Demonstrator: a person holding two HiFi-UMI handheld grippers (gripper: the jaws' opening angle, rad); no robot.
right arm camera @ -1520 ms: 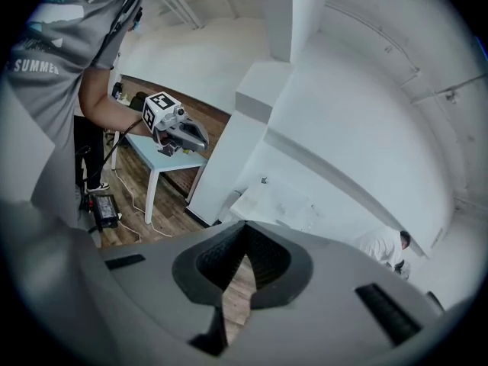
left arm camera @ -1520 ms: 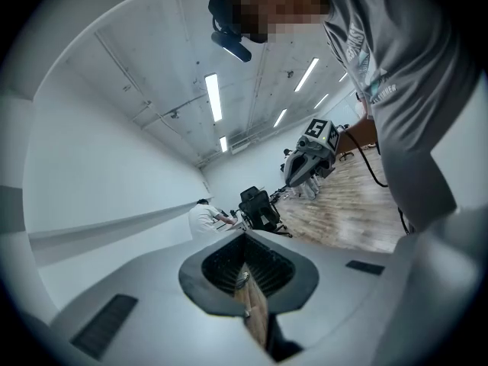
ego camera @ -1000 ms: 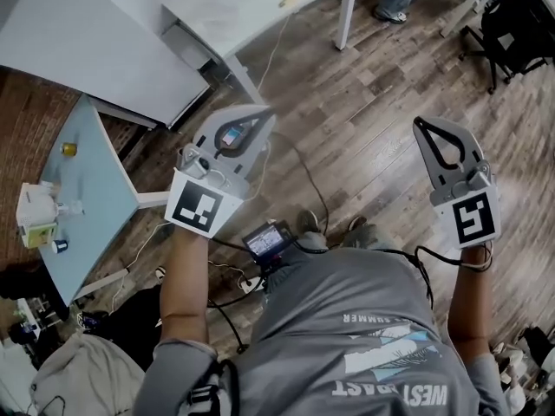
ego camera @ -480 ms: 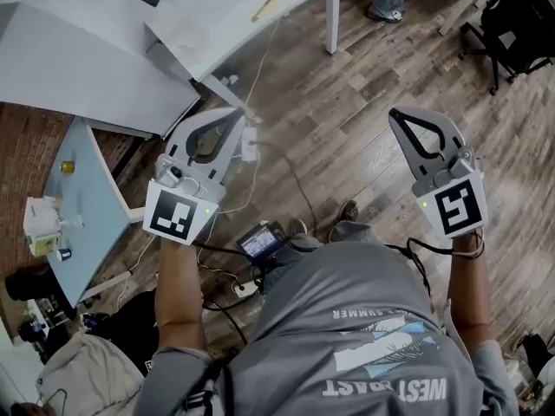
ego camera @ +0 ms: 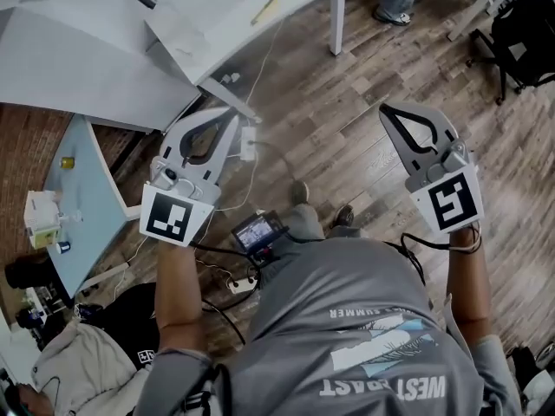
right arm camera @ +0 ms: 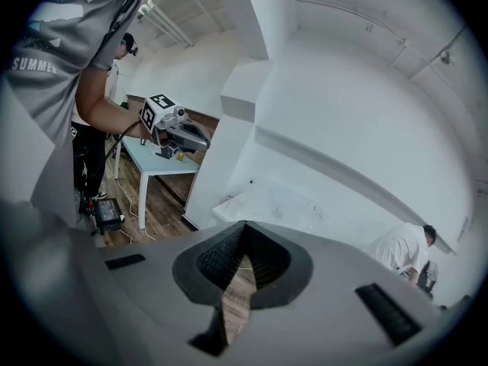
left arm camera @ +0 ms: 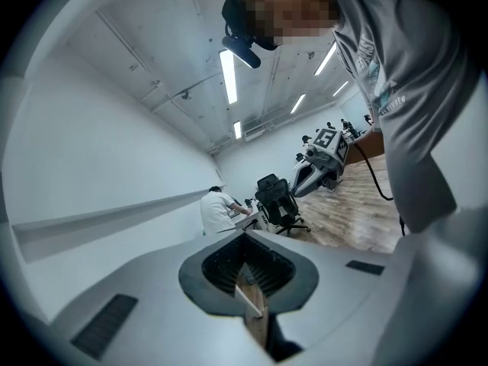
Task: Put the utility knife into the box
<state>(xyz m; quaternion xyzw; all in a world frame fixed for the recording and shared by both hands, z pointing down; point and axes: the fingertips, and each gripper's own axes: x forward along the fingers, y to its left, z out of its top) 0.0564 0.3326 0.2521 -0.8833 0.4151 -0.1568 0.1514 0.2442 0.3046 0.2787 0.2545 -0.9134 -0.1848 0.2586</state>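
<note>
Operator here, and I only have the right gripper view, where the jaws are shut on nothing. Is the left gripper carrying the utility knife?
Observer: No. The left gripper has its jaws together with nothing between them.
Operator: Any sign of the knife on the white desk?
Observer: The head view shows a slim yellow object lying on the white desk. I cannot tell whether it is the knife.
Operator: Are we at the desk?
Observer: No. The left gripper and the right gripper both hang over the wood floor, not over the desk.
</note>
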